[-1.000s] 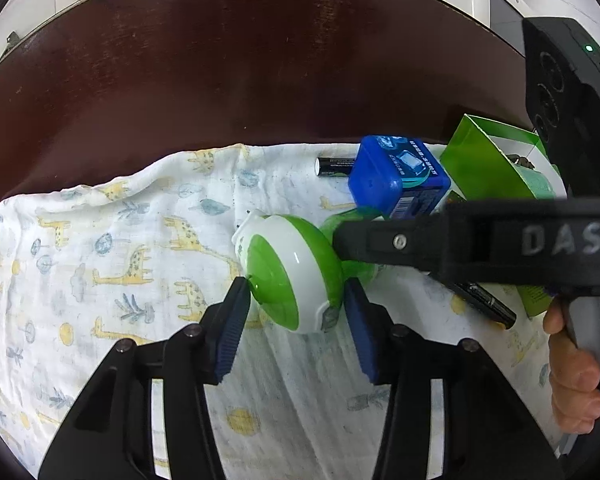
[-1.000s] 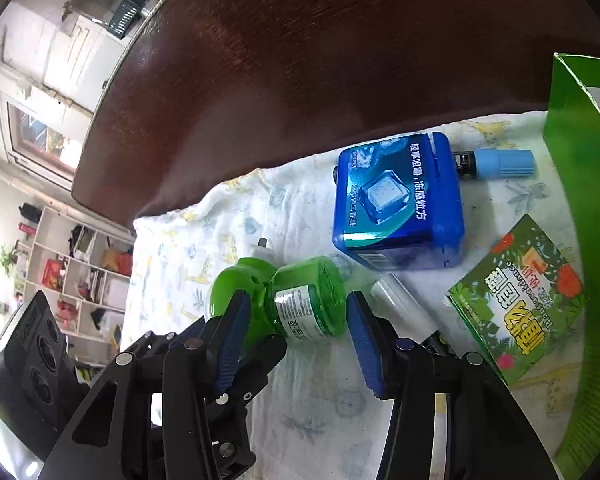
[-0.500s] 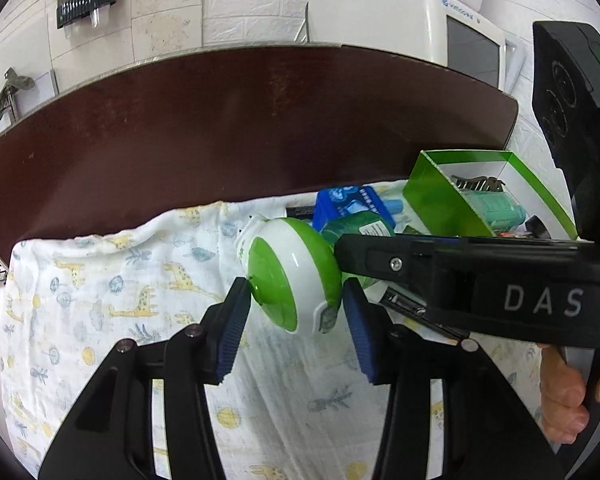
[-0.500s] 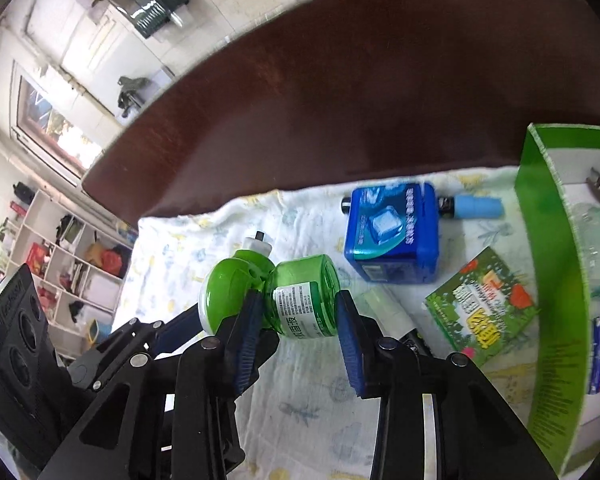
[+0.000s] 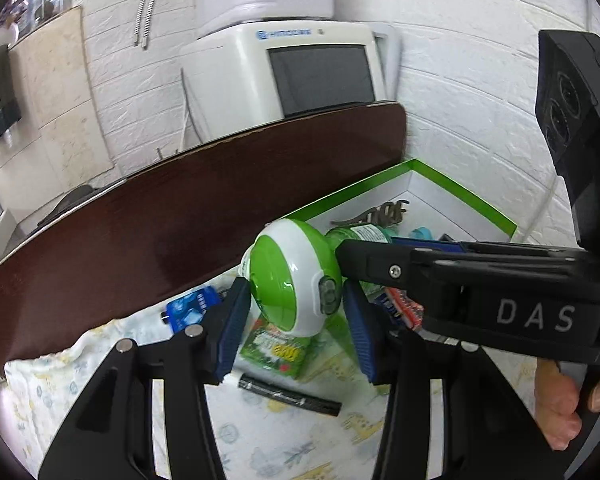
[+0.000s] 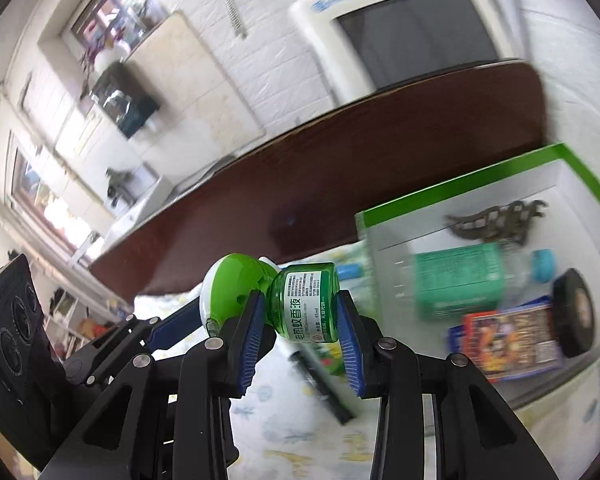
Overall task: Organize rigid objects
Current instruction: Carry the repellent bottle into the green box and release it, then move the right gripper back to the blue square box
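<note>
Green and white, the plug-in mosquito repeller [image 5: 296, 280] hangs above the giraffe-print cloth [image 5: 260, 440], gripped at both ends. The left gripper [image 5: 296, 332] clamps its rounded heater head between blue pads; the right gripper [image 6: 300, 336] has just narrowed onto the green liquid bottle [image 6: 304, 304] screwed into it. The green-rimmed box [image 6: 460, 188] beyond looks blurred, probably holding a teal bottle.
</note>
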Tool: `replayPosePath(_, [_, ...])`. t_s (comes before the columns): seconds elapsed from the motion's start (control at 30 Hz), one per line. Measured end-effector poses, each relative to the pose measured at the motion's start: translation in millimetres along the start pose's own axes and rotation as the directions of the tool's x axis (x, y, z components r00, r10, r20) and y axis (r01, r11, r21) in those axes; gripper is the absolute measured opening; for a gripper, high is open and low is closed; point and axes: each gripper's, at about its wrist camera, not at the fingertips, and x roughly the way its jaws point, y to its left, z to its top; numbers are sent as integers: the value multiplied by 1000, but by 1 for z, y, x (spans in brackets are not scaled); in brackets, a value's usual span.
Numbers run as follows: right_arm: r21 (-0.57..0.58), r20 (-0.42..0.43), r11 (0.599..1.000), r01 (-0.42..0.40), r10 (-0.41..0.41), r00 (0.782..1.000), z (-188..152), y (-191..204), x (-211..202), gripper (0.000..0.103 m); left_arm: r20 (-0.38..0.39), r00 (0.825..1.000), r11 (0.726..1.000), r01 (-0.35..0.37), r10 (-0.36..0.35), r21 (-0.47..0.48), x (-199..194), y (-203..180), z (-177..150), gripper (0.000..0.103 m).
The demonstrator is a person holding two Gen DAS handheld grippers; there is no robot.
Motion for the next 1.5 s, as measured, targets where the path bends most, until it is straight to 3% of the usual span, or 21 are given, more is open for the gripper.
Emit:
replayPosePath(0.47, [228, 116, 970, 80, -108, 987, 1, -124, -54, 39, -67, 991, 972, 126, -114, 198, 63, -105, 44, 45])
replayPosePath(0.67, [306, 142, 946, 105, -155, 978, 0, -156, -59, 39, -91, 991, 949, 125, -103, 289, 87, -134, 50, 46])
replayPosePath(0.93, [342, 134, 927, 151, -207, 969, -1, -171, -45, 39, -137, 985, 944, 139, -102, 299, 110, -139, 47, 46])
replayPosePath(1.13, [353, 130, 901, 252, -315, 940, -3, -175, -41, 39, -136, 988, 955, 109, -74, 275, 113, -129, 46, 46])
replayPosePath(1.5, [341, 143, 911, 231, -293, 945, -5, -157, -51, 39, -99, 995, 972, 55, -34, 227, 87, -95, 37, 48])
